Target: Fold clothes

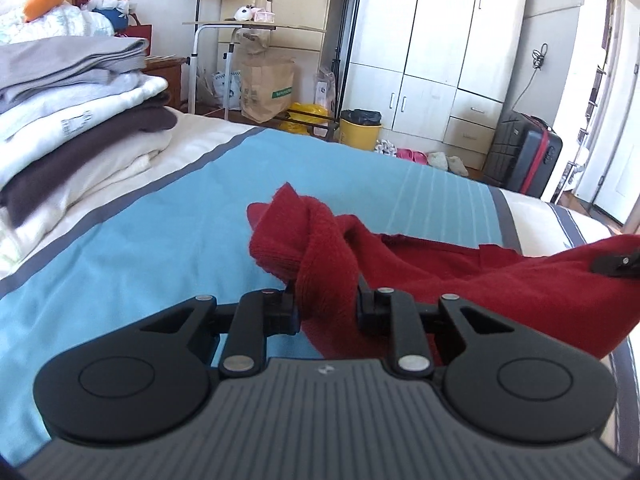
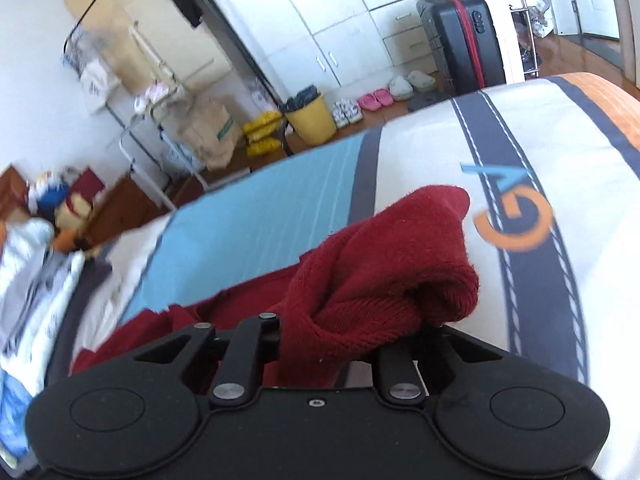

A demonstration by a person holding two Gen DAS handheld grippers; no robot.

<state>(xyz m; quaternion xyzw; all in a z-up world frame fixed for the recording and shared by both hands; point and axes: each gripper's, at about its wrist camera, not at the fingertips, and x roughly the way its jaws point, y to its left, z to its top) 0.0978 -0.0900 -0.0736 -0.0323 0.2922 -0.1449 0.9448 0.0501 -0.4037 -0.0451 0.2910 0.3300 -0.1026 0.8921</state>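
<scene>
A dark red knit garment [image 1: 500,280] stretches across the blue and white bed cover [image 1: 140,264]. My left gripper [image 1: 326,300] is shut on a bunched edge of it, and the cloth bulges up over the fingers. In the right wrist view the same red garment [image 2: 384,272] is bunched in my right gripper [image 2: 352,340], which is shut on it with the fingertips hidden by the fabric. A small black part of the other gripper [image 1: 618,262] shows at the right edge of the left wrist view, against the garment.
A pile of folded clothes [image 1: 68,120] sits on the bed at the left. Beyond the bed stand a white wardrobe [image 1: 440,40], a yellow bin [image 1: 360,128], a dark suitcase [image 1: 524,156], paper bags and a small table. The bed's edge runs just behind the garment.
</scene>
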